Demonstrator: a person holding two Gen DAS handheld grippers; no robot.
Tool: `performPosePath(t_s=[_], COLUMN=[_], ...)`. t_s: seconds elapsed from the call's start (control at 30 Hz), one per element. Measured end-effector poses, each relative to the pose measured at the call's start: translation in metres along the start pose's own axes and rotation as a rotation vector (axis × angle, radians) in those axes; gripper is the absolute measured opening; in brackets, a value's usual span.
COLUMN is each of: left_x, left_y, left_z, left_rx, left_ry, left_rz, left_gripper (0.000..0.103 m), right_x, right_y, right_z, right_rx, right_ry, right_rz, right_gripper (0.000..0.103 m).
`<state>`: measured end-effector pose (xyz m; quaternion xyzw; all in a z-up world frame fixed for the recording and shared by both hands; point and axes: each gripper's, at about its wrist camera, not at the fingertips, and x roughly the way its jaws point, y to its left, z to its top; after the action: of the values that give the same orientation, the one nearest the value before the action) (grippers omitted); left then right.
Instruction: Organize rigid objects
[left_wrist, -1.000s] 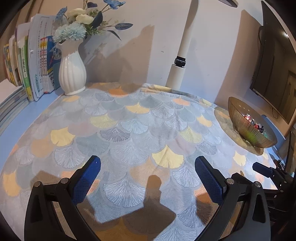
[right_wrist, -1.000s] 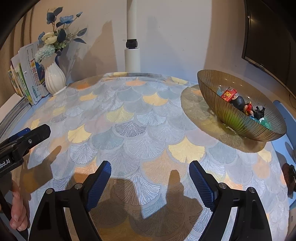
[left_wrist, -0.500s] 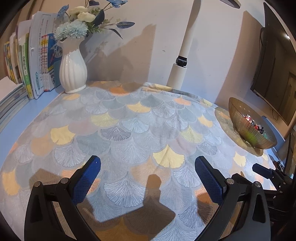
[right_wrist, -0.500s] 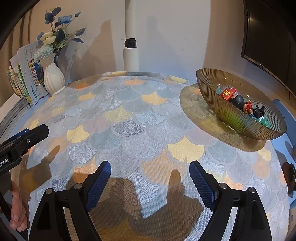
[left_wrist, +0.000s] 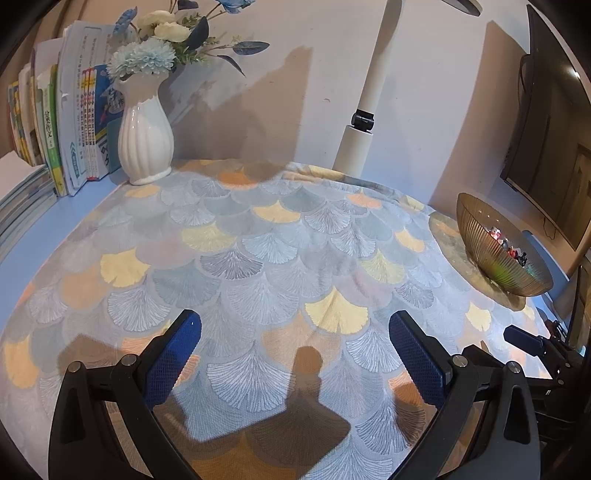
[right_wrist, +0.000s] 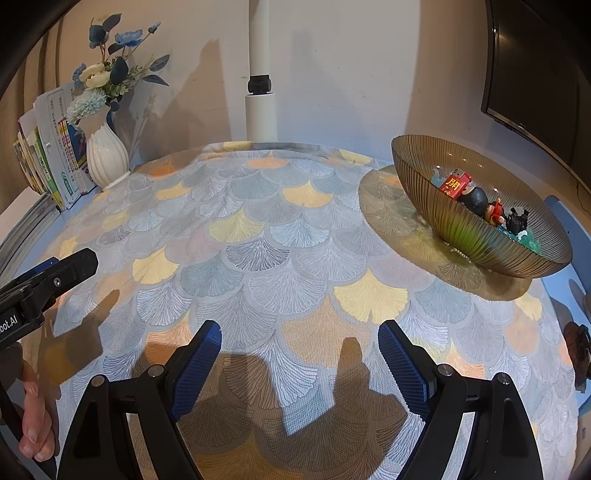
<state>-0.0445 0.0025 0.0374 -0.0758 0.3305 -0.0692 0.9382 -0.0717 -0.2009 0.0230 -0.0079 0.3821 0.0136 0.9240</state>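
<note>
Both claws hang over the counter (left_wrist: 44, 236), which is covered by a cloth (left_wrist: 258, 258) printed with fan-shaped leaves in grey, yellow and orange. The left claw (left_wrist: 294, 332) is released: its two blue pads stand far apart, with only bare cloth and its own shadow between them. The right claw (right_wrist: 299, 341) is likewise spread wide and grasps nothing; the cloth shows plainly between its pads.

The rigid objects all lie in a ribbed amber glass bowl (right_wrist: 461, 236) that stands on the cloth at the far right of the counter, well apart from both claws. Inside it, in the right wrist view, sit a small red box with a yellow character (right_wrist: 455, 184), a dark rounded figure (right_wrist: 474, 199), a little figure in red (right_wrist: 496, 214) and a spiky black figure (right_wrist: 517, 219) on a teal base. From the left wrist view the bowl (left_wrist: 495, 254) is farther off, and its contents are too small to tell apart.

At the far left corner a white fluted vase (left_wrist: 145, 140) of blue and cream artificial flowers stands upright beside a row of upright books (left_wrist: 70, 122). A white lamp post (left_wrist: 364, 122) with a black knob rises at the back edge, against the wall. A dark screen (right_wrist: 535, 66) hangs on the wall at the right.

In the right wrist view the tip of the left claw reaches in from the left edge, with the person's fingers (right_wrist: 35, 424) below it.
</note>
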Motion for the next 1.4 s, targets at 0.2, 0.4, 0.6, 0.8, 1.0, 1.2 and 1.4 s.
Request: performPosePath(t_s=[0.2,0.4,0.6,0.8,1.0,1.2,1.4], left_x=[0.002,0.007,0.011,0.016,0.023,0.030,0.050], left_y=[0.000,0.004,0.006,0.003,-0.005,-0.007,-0.008], left_z=[0.001,0.002,0.002,0.002,0.001,0.000,-0.003], left_rx=[-0.001,-0.012,-0.022,-0.002,0.042,0.061,0.085], left_ry=[0.006,0.025,0.048,0.076,0.105,0.148,0.264], left_rz=[0.005,0.052,0.066,0.090,0.127,0.135,0.190], left_gripper=[0.102,0.102,0.102,0.102,0.102,0.102,0.102], right_x=[0.000,0.002,0.003,0.003,0.006,0.013,0.029], right_y=[-0.001,-0.003,-0.006,-0.006,-0.008,-0.012,-0.010], right_z=[0.001,0.000,-0.001,0.000,0.000,0.000,-0.001], right_rx=[-0.001,0.009,0.026,0.027,0.038,0.054,0.038], right_ry=[0.001,0.012,0.014,0.018,0.031,0.064,0.159], right_rz=[0.002,0.000,-0.002,-0.009,-0.004,-0.004,0.007], right_gripper=[0.086,0.090,0.091,0.091,0.091,0.091,0.097])
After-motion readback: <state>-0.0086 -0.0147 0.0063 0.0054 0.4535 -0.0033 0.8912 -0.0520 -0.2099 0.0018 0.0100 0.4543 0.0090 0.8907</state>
